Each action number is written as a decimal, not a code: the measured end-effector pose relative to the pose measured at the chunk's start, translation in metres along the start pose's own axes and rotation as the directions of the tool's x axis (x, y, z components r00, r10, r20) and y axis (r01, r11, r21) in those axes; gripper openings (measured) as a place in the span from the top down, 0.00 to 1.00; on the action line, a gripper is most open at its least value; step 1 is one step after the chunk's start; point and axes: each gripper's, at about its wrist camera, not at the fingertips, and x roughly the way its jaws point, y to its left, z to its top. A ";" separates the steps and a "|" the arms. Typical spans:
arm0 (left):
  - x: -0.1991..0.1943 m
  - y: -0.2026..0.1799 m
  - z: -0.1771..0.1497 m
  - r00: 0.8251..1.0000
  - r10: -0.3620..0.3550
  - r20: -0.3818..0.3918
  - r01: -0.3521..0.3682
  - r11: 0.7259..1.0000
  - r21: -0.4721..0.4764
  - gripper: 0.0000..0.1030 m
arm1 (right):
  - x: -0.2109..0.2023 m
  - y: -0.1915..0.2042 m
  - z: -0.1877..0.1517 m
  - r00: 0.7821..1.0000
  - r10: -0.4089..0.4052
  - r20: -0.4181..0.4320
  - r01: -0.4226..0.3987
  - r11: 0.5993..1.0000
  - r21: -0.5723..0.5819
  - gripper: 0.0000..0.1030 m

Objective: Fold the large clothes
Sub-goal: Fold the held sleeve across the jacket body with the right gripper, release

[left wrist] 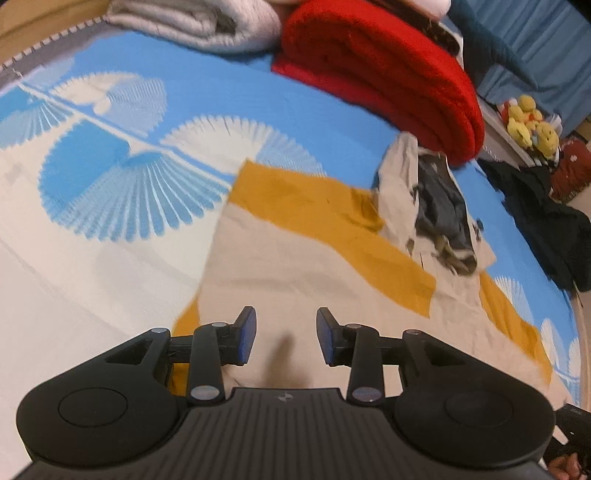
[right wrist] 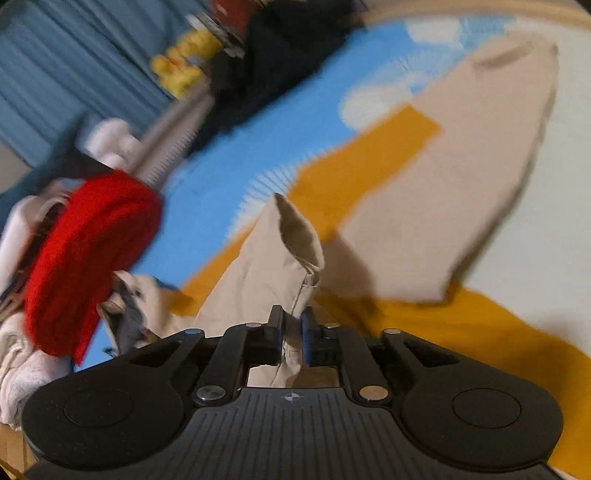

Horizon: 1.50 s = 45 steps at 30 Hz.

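Observation:
A beige garment (left wrist: 295, 273) lies spread on a mustard yellow cloth (left wrist: 295, 192) on the bed. Its lining with a dark printed patch (left wrist: 439, 206) shows at the right. My left gripper (left wrist: 286, 336) is open and empty, just above the beige fabric. In the right wrist view my right gripper (right wrist: 291, 332) is shut on a fold of the beige garment (right wrist: 266, 266) and holds it lifted above the yellow cloth (right wrist: 461, 325). Another beige part (right wrist: 443, 184) lies flat beyond. The right wrist view is blurred.
A blue and white patterned bedspread (left wrist: 147, 110) covers the bed. A folded red blanket (left wrist: 388, 74) and a folded white blanket (left wrist: 192, 22) sit at the far edge. Dark clothes (left wrist: 543, 221) lie at the right edge. Yellow plush toys (left wrist: 528, 122) sit on a shelf beyond.

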 end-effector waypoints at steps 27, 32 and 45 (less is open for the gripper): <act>0.021 -0.030 -0.025 0.996 0.062 -0.058 -0.053 0.988 0.148 0.55 | 0.029 -0.017 0.001 0.981 -0.087 -0.174 0.089 0.996 0.003 0.73; 0.004 -0.067 -0.037 0.999 0.040 0.013 -0.042 0.952 0.302 0.52 | 0.009 -0.005 0.016 0.996 -0.047 -0.080 0.038 0.993 -0.110 0.72; 0.003 -0.088 -0.059 1.000 0.007 0.010 -0.010 0.923 0.385 0.51 | -0.032 -0.077 0.130 0.982 -0.068 0.178 0.089 0.990 -0.112 0.72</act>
